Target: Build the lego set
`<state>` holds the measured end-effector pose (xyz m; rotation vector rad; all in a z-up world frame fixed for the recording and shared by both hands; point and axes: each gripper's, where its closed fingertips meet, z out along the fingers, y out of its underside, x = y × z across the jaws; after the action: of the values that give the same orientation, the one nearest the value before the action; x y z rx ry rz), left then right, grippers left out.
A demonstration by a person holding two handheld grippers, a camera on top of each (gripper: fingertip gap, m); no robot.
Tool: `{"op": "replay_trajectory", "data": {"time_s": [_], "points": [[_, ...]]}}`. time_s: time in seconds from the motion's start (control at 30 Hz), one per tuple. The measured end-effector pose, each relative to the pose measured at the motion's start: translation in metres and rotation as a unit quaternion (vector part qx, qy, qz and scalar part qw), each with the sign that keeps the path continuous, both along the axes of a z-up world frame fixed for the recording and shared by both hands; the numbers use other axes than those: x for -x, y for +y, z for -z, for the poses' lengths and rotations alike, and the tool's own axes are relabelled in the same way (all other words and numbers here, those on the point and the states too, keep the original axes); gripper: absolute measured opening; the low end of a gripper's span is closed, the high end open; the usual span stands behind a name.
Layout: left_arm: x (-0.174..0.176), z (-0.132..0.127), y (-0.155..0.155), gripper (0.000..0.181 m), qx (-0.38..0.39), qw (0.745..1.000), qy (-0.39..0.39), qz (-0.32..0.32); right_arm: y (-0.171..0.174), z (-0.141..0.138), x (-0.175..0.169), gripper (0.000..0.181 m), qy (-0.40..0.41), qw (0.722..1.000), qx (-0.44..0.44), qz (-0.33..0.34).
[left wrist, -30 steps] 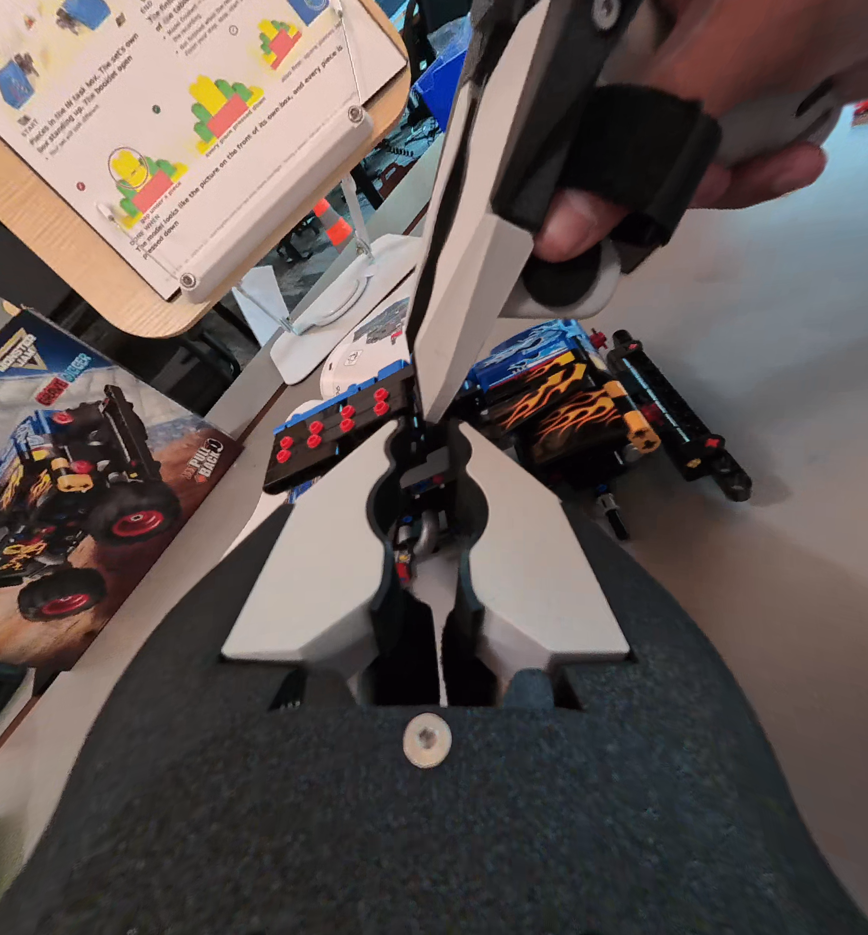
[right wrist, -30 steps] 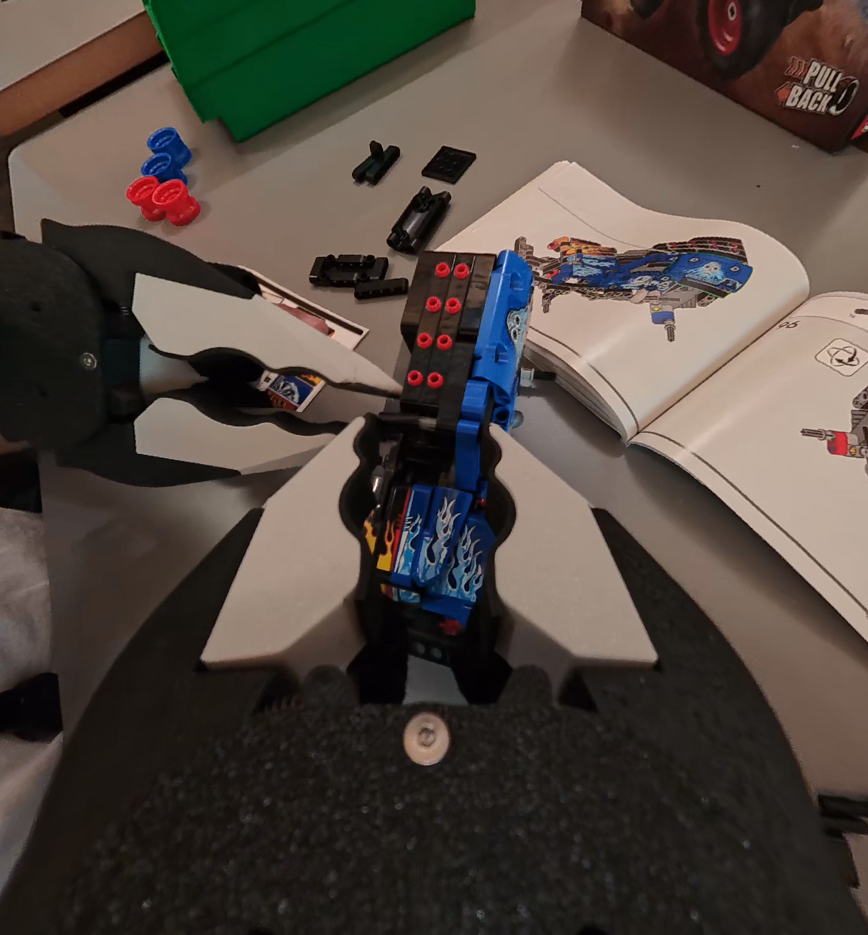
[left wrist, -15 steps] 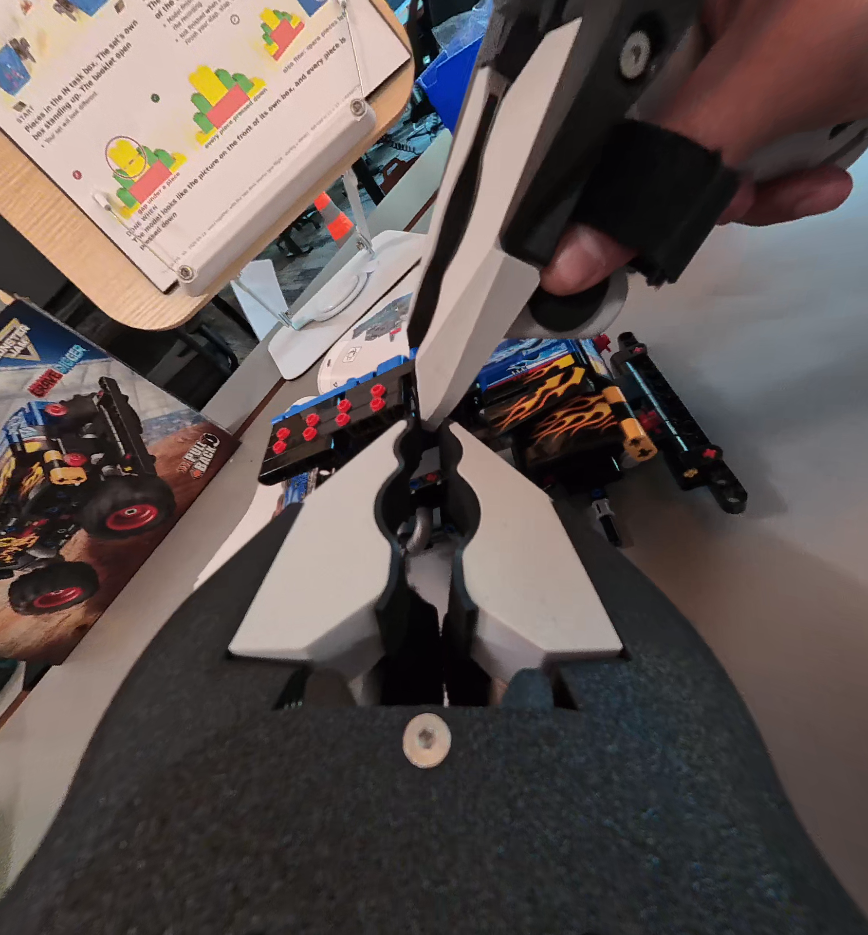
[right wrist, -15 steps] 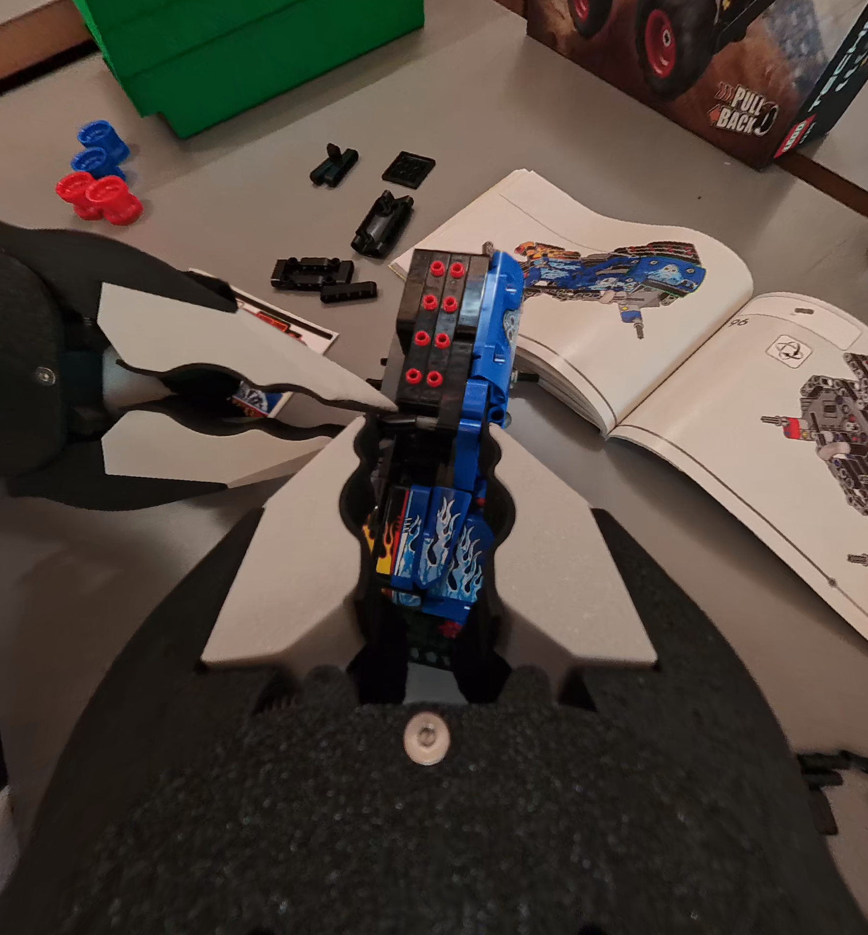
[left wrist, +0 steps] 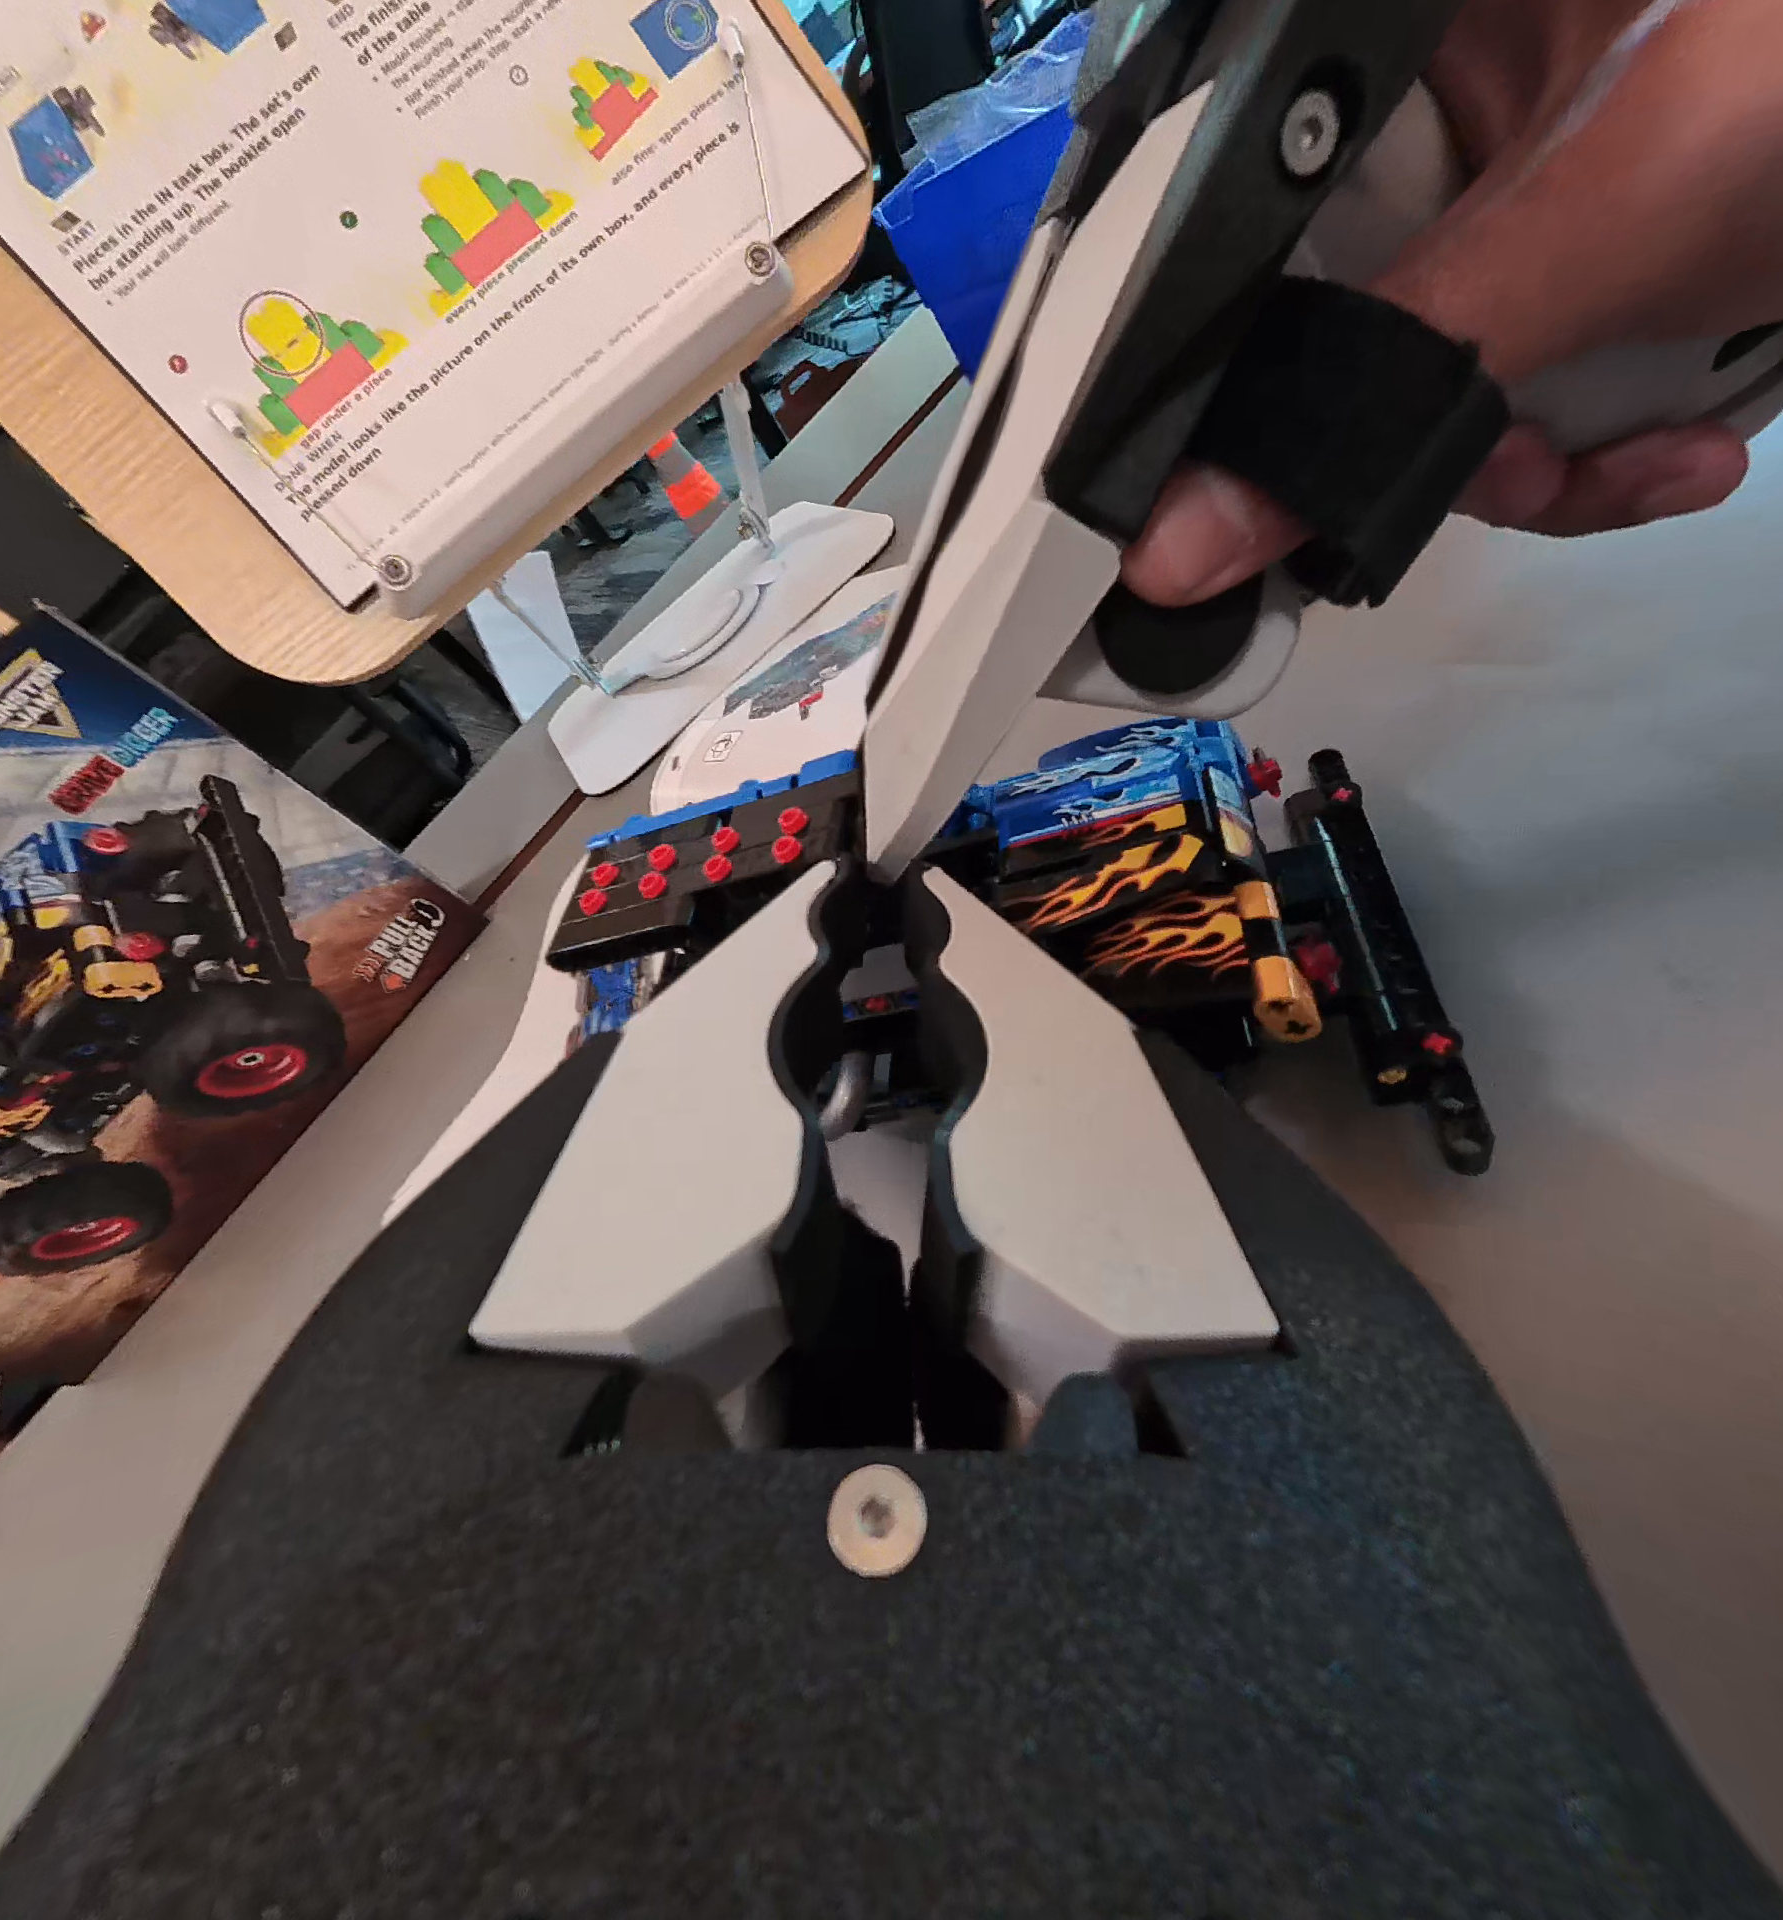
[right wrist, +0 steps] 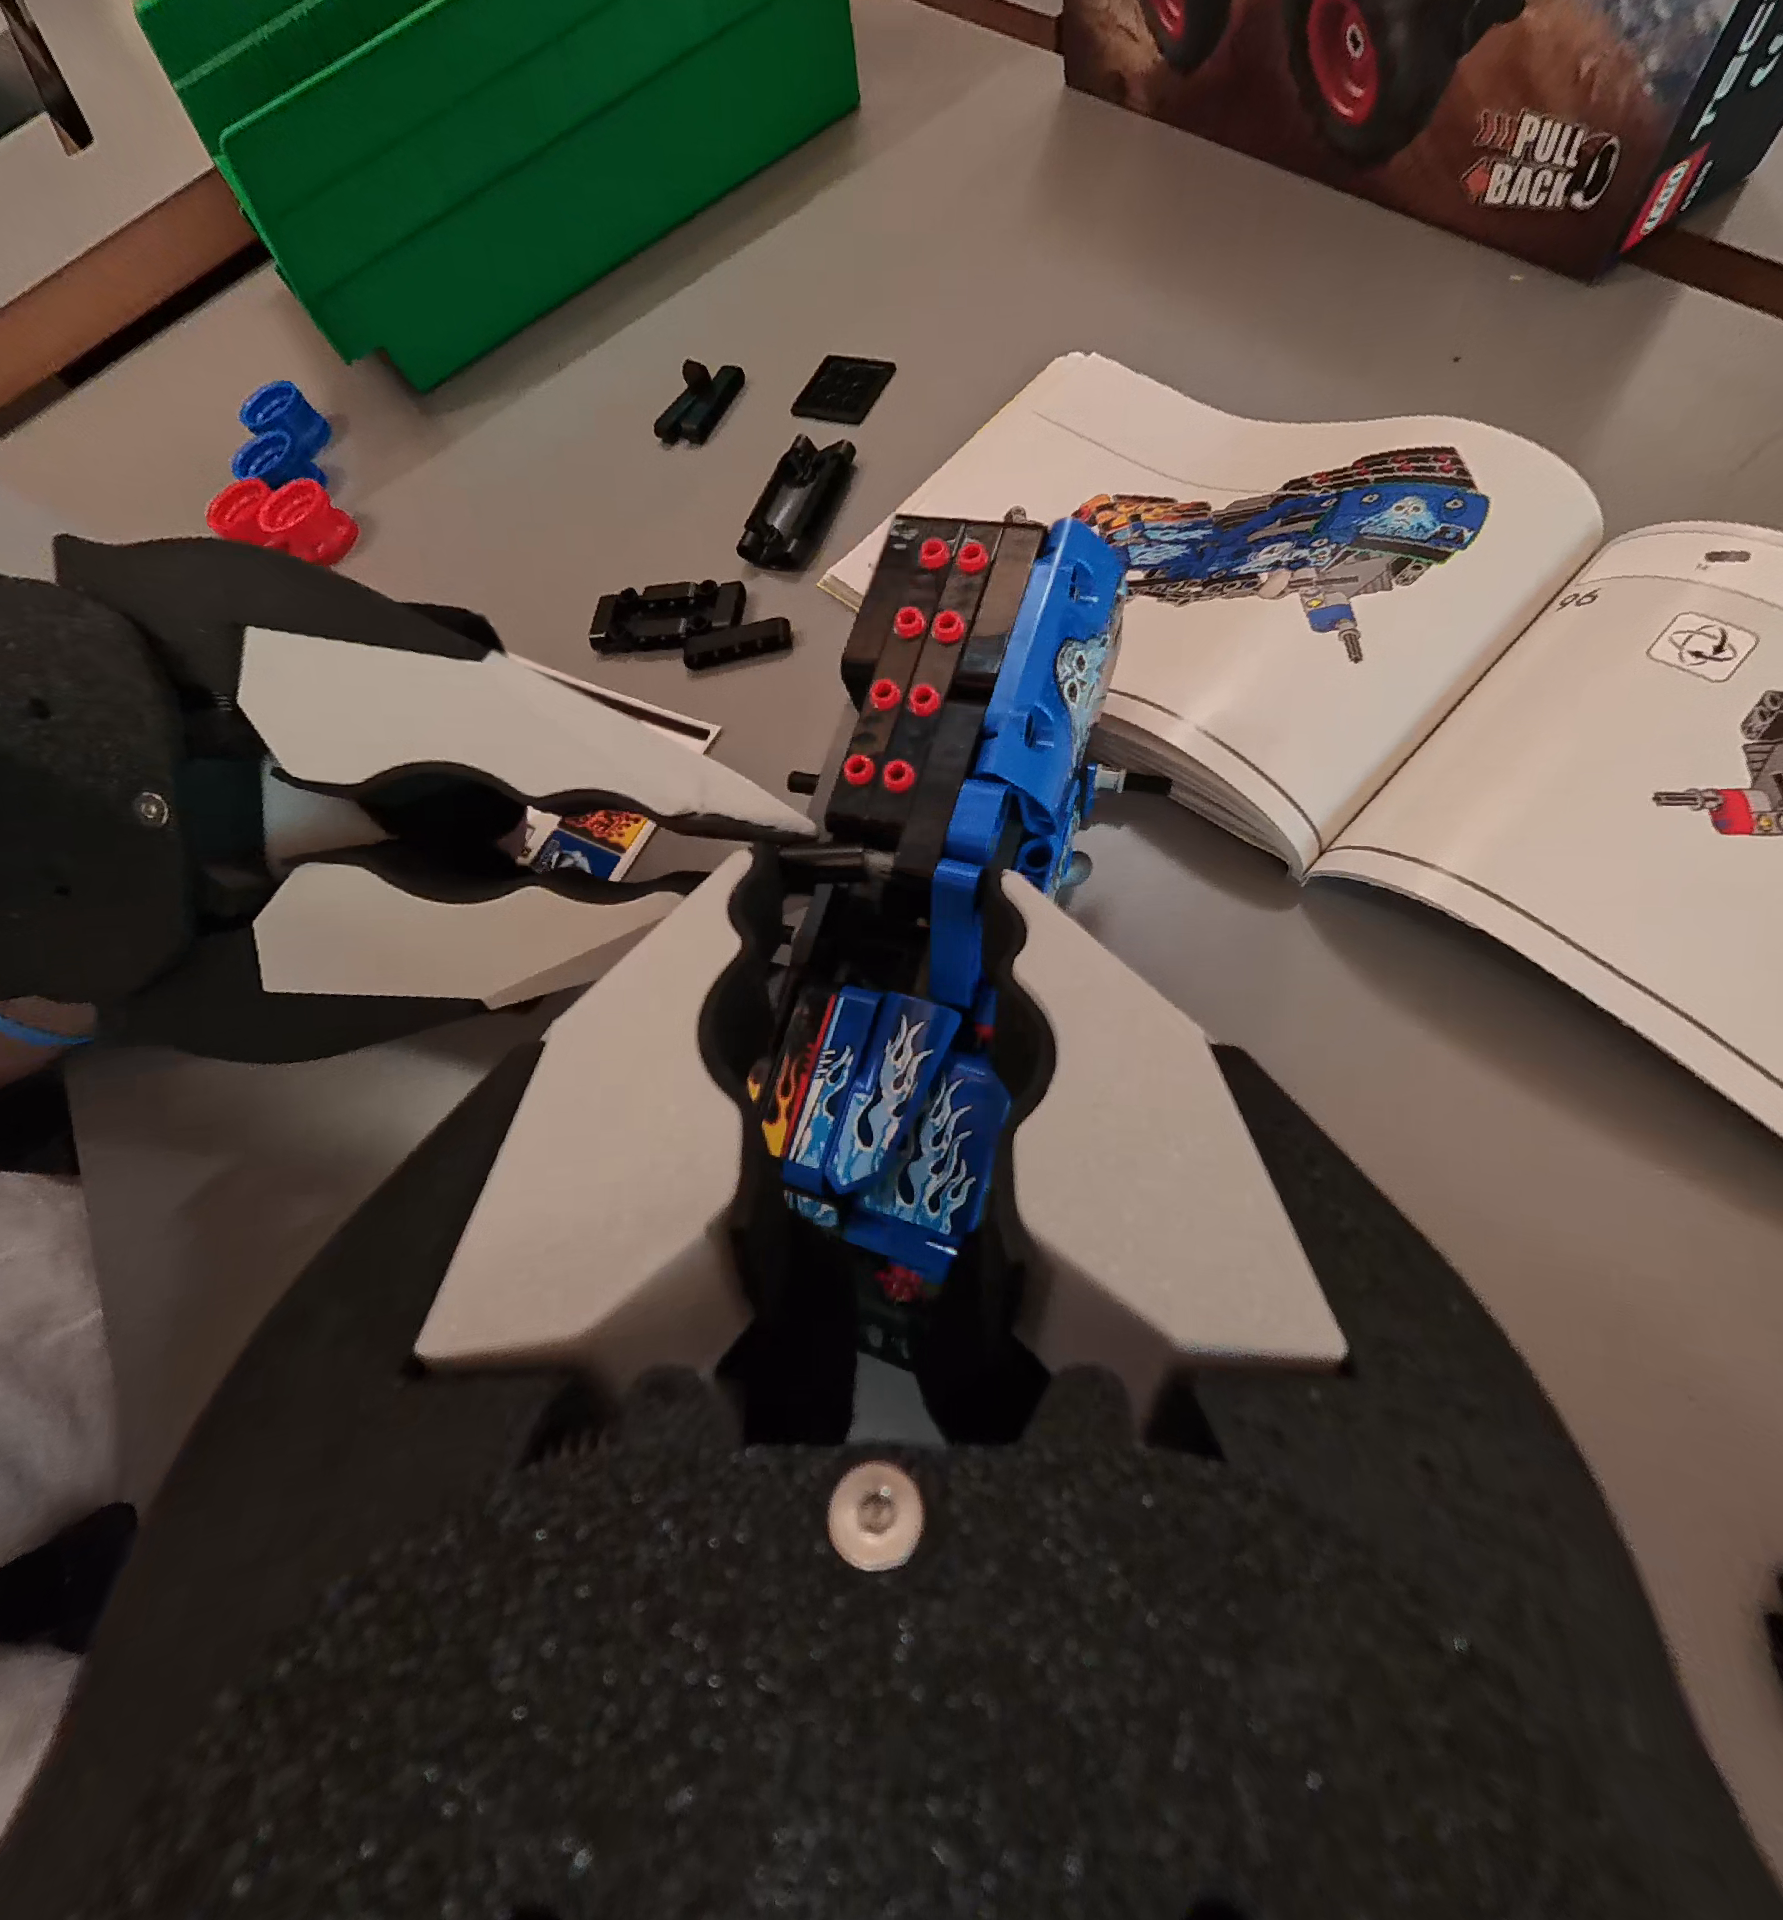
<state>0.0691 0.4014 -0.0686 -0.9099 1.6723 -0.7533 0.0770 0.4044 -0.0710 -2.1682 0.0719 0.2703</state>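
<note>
**Truck body held between two grippers over the desk**

Grey desk (right wrist: 1230, 312) surface carried the work, with a green bin (right wrist: 513, 156) and the set's box (right wrist: 1438, 104) along its far side. An open instruction booklet (right wrist: 1386, 748) lay to the right, and loose black pieces (right wrist: 689, 623) plus red and blue round pieces (right wrist: 279, 478) lay to the left.

The right gripper (right wrist: 871, 894) had its fingers closed on the truck body (right wrist: 970, 727), a blue and black build with flame stickers. Its long axis ran along the fingers and away from the camera, the black end with red pins pointing toward the booklet and the flame-covered end lying back between the fingers.

The left gripper (left wrist: 876, 883) came in from the side, its fingers drawn nearly together, tips meeting the truck body (left wrist: 1126, 883) at a short black pin near the middle; whether they actually gripped that pin could not be told. In its view the truck's long axis ran left to right, above the desk (left wrist: 1593, 1143).
</note>
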Motion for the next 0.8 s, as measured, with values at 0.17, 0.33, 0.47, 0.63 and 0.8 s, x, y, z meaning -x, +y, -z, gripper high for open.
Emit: {"op": "replay_trajectory", "data": {"time_s": [0.17, 0.33, 0.47, 0.63, 0.8], "points": [[0.003, 0.004, 0.0, 0.007, 0.008, 1.0, 0.014, 0.023, 0.0, 0.0, 0.002, 0.037, -0.005, 1.0, 0.001, -0.017], [0.007, 0.011, 0.003, 0.016, 0.065, 0.995, 0.056, 0.045, -0.001, 0.0, 0.003, 0.037, -0.001, 0.999, 0.001, -0.036], [0.005, 0.011, 0.003, 0.016, 0.067, 0.994, 0.063, 0.052, 0.0, 0.0, 0.003, 0.036, -0.009, 1.0, -0.001, -0.025], [0.011, 0.007, 0.014, 0.03, 0.04, 0.994, 0.074, 0.064, 0.001, 0.0, 0.004, 0.037, 0.004, 1.0, -0.007, -0.01], [0.009, -0.025, 0.055, 0.047, 0.145, 0.986, 0.043, 0.069, 0.001, 0.0, 0.004, 0.037, 0.001, 1.0, -0.004, -0.013]]}}
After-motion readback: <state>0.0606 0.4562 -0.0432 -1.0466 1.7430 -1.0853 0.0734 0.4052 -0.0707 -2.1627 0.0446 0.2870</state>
